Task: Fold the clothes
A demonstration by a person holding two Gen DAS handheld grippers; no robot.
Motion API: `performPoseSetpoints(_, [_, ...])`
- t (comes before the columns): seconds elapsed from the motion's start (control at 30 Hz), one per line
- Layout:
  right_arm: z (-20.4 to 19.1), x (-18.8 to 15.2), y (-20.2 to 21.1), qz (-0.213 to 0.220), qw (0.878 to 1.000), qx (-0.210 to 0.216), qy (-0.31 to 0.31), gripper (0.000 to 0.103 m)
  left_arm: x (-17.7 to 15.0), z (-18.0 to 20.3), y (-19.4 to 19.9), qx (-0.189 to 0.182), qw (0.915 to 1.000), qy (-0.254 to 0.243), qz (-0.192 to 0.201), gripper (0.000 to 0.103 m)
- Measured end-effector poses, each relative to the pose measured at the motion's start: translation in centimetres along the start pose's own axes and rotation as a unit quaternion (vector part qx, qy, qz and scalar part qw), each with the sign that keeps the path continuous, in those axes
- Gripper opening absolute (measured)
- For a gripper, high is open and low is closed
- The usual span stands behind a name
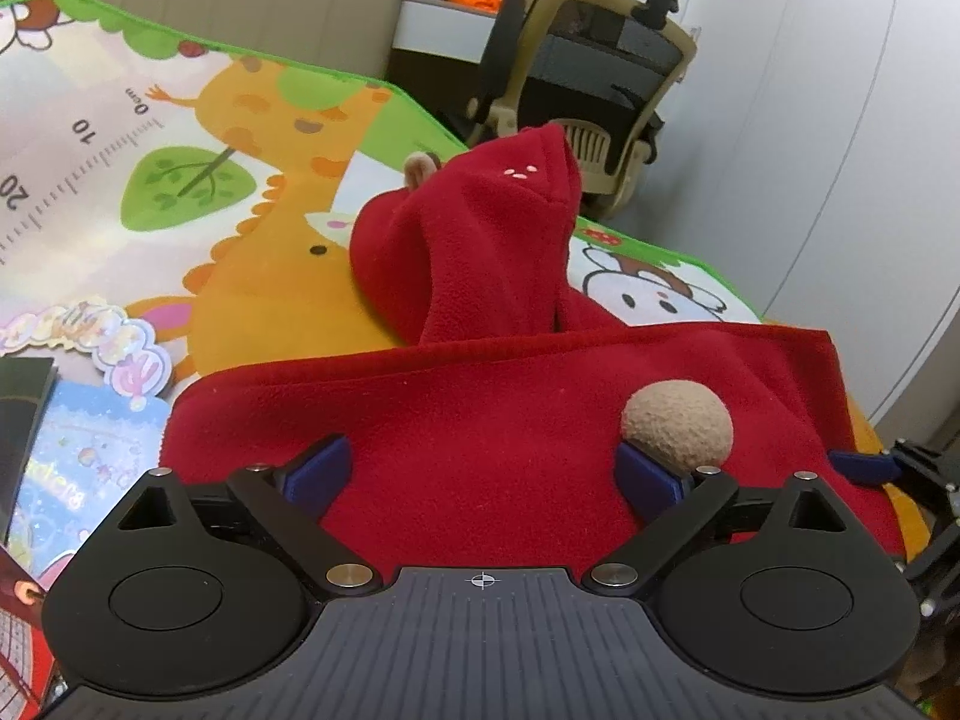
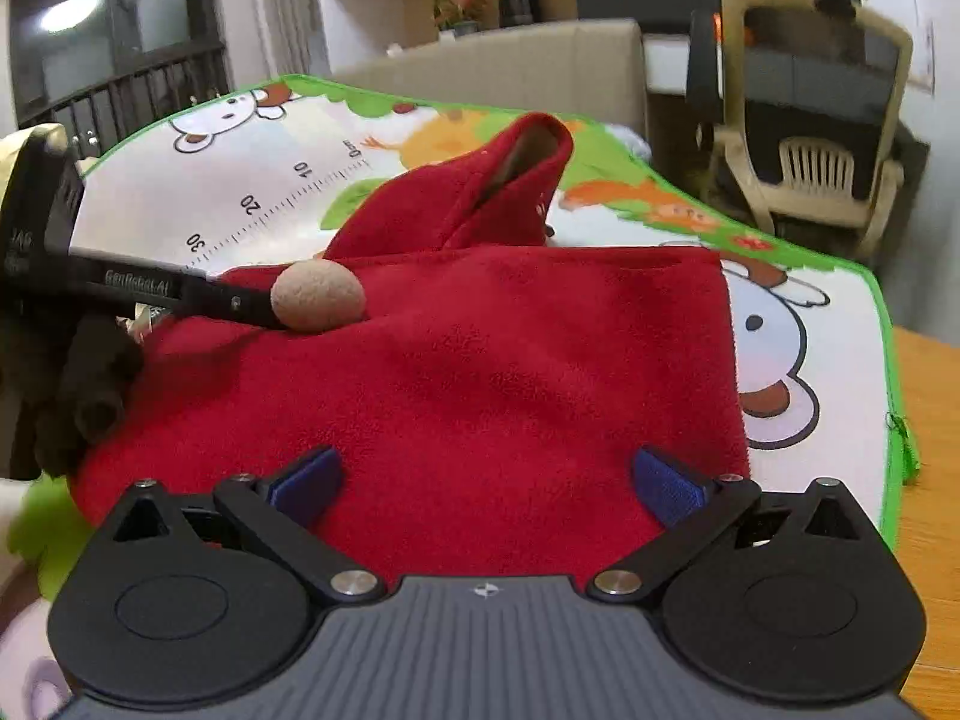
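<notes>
Red fleece (image 1: 492,420) on mat (image 1: 180,180) — pompom (image 1: 678,423) by left fingers (image 1: 651,477).

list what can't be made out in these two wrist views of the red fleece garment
- Near hem of the red fleece garment: both views, covered by the left gripper and right gripper bodies.
- Whether the open blue finger pads touch the fleece: unclear.
- Inside of the raised pointed hood: its own folds hide it.
- Base of the tan fuzzy pompom: left view, behind a pad.
- Cartoon play mat: partly under the garment.
</notes>
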State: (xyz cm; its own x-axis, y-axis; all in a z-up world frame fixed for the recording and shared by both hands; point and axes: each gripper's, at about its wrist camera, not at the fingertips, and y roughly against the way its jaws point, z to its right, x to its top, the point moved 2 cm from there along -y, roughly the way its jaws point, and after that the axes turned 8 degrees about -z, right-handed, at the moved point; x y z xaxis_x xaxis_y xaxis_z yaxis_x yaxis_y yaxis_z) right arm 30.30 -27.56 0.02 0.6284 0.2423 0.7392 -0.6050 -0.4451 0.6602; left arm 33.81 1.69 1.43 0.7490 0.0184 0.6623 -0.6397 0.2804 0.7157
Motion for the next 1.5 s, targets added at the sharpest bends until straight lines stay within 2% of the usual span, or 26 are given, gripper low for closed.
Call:
performPoseSetpoints(0.17, [-0.3,1.5,0.4,-0.006,1.000,-0.002,-0.011,0.103,0.0,0.1,0.0,0.002,1.0000,-0.006,-0.001,0.099])
performPoseSetpoints(0.23, [0.4,3.0,1.8,0.023,0.999,0.006,-0.023,0.103,0.0,0.0,0.0,-0.002,1.0000,-0.005,-0.001,0.100])
performPoseSetpoints(0.3, [1.9,4.8,2.6,0.048,0.997,0.020,-0.061,0.103,0.1,0.0,-0.1,-0.003,1.0000,-0.005,-0.002,0.101])
performPoseSetpoints(0.33, [2.7,5.5,2.2,0.048,0.994,0.043,-0.087,0.103,0.1,0.0,-0.1,-0.002,1.0000,-0.007,-0.002,0.101])
performPoseSetpoints(0.37, [3.6,6.1,1.6,0.045,0.991,0.064,-0.113,0.103,0.1,0.1,-0.1,-0.001,1.0000,-0.008,-0.003,0.101])
performPoseSetpoints(0.43, [4.9,6.4,-1.4,0.009,0.984,0.084,-0.154,0.103,-0.1,0.1,0.0,-0.001,1.0000,-0.007,0.001,0.102])
performPoseSetpoints(0.47, [5.2,6.1,-3.0,-0.012,0.984,0.071,-0.163,0.103,-0.1,0.1,0.1,-0.003,1.0000,-0.006,0.003,0.102])
performPoseSetpoints(0.53, [5.6,5.2,-5.0,-0.030,0.986,0.041,-0.158,0.103,-0.2,0.0,0.2,-0.010,0.9999,-0.002,0.009,0.102])
performPoseSetpoints(0.63, [4.4,6.2,-3.0,-0.019,0.990,0.029,-0.134,0.103,-0.4,0.0,0.3,-0.010,0.9999,-0.003,0.013,0.102])
performPoseSetpoints(0.73, [2.7,9.2,-0.4,0.006,0.996,0.020,-0.083,0.103,-0.3,0.1,0.2,-0.010,0.9999,-0.004,0.012,0.102])
performPoseSetpoints(0.83, [1.7,13.5,0.0,0.014,0.997,0.031,-0.068,0.103,-0.4,0.1,0.2,-0.009,0.9998,-0.005,0.015,0.102])
performPoseSetpoints(0.9, [1.4,16.9,-2.0,0.002,0.996,0.035,-0.084,0.103,-0.6,0.1,0.3,-0.011,0.9997,-0.005,0.020,0.102])
performPoseSetpoints(1.03, [2.7,22.8,-11.1,-0.026,0.991,0.007,-0.132,0.103,-1.0,-0.1,0.6,-0.014,0.9994,-0.004,0.030,0.102])
performPoseSetpoints(1.1, [3.8,24.4,-16.2,-0.045,0.984,-0.003,-0.171,0.102,-1.0,-0.1,0.7,-0.017,0.9993,-0.003,0.033,0.102])
performPoseSetpoints(1.17, [4.9,24.7,-20.6,-0.069,0.976,0.009,-0.209,0.082,-1.0,-0.2,0.7,-0.020,0.9992,-0.002,0.034,0.102])
performPoseSetpoints(1.2, [5.2,24.5,-22.3,-0.080,0.970,0.027,-0.226,0.054,-1.1,-0.3,0.8,-0.023,0.9991,-0.001,0.036,0.102])
performPoseSetpoints(1.23, [5.3,24.3,-23.5,-0.091,0.965,0.046,-0.241,0.033,-1.1,-0.5,0.8,-0.028,0.9989,0.002,0.038,0.102])
performPoseSetpoints(1.3, [4.4,24.0,-23.8,-0.092,0.966,0.057,-0.236,0.014,-1.3,-1.2,1.2,-0.053,0.9973,0.018,0.048,0.102])
performPoseSetpoints(1.37, [2.5,24.5,-20.5,-0.057,0.980,0.063,-0.180,0.012,-1.5,-2.4,2.1,-0.088,0.9927,0.052,0.064,0.102])
performPoseSetpoints(1.4, [1.5,24.8,-17.3,-0.028,0.984,0.083,-0.155,0.012,-1.6,-3.1,2.6,-0.104,0.9890,0.078,0.071,0.102])
performPoseSetpoints(1.5, [-1.7,24.1,-6.8,0.043,0.986,0.143,-0.071,0.012,-1.8,-5.1,3.5,-0.150,0.9759,0.142,0.071,0.103])
